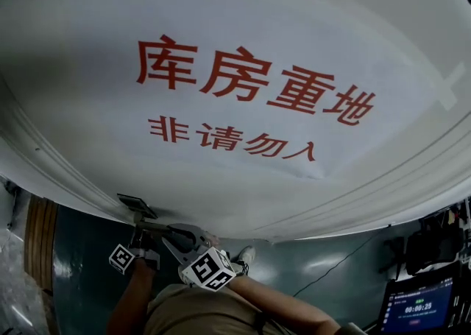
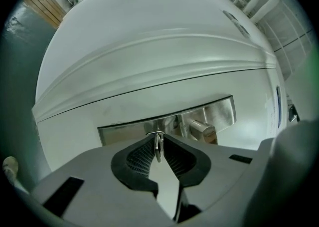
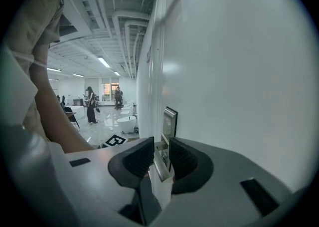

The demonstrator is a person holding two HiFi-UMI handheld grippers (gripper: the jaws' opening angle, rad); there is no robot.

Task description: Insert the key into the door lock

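Two grips are set, but the main step looks unfinished. My left gripper (image 2: 159, 136) is clenched on the small flat silver metal key (image 2: 158, 144). I hold it level, its ring showing at my pad tips, right up against the long brushed-steel lock plate (image 2: 219, 113) on the white panelled door (image 2: 149, 31). My right gripper (image 3: 160, 143) is closed around the silver lever door handle (image 3: 159, 164), which runs between its black ribbed pads. The key's blade is hidden beyond my left jaws, so it may be at the keyhole or already partly in it. I judge the approach and alignment done. Pushing the key fully home is what remains.
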